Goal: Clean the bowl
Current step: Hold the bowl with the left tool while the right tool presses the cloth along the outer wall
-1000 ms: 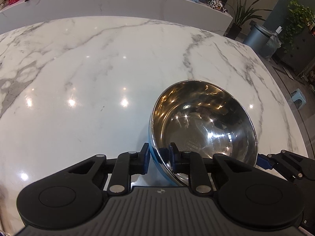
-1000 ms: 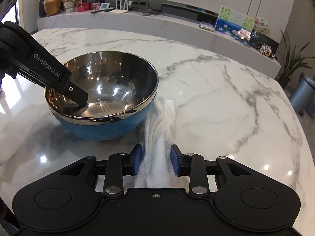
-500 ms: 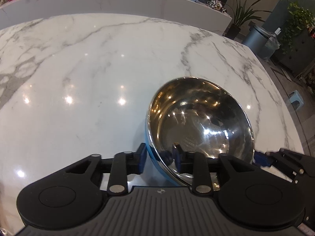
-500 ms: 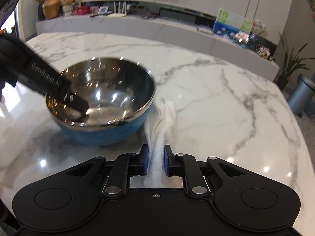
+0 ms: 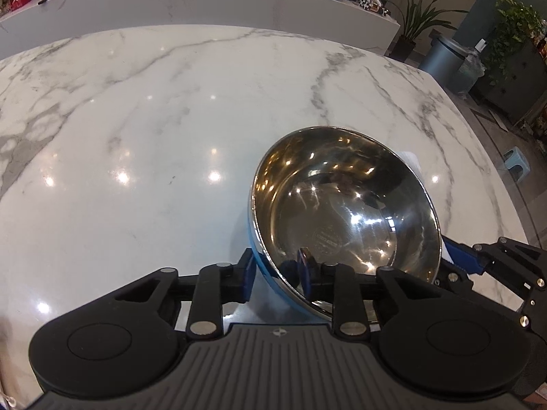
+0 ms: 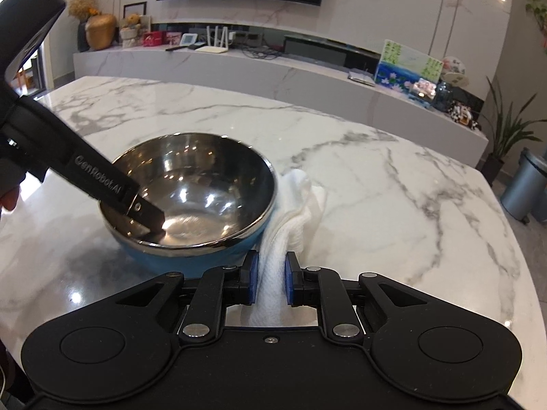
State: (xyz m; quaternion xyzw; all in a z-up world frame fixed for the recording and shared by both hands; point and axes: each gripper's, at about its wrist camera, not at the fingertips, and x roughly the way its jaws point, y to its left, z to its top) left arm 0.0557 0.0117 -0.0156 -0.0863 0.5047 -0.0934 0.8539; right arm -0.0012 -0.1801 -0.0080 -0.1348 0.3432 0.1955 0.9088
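While the left gripper [image 5: 277,271] closes its jaws over the near wall of the bowl [image 6: 191,201], the right gripper [image 6: 270,282] pinches the white cloth [image 6: 294,201] just beside it on the marble table [image 6: 393,177]. Clamp firmly before wiping. Round, it has no long axis; its mouth faces up, slightly tilted.

The bowl [image 6: 191,201] hides part of the white cloth [image 6: 294,205].
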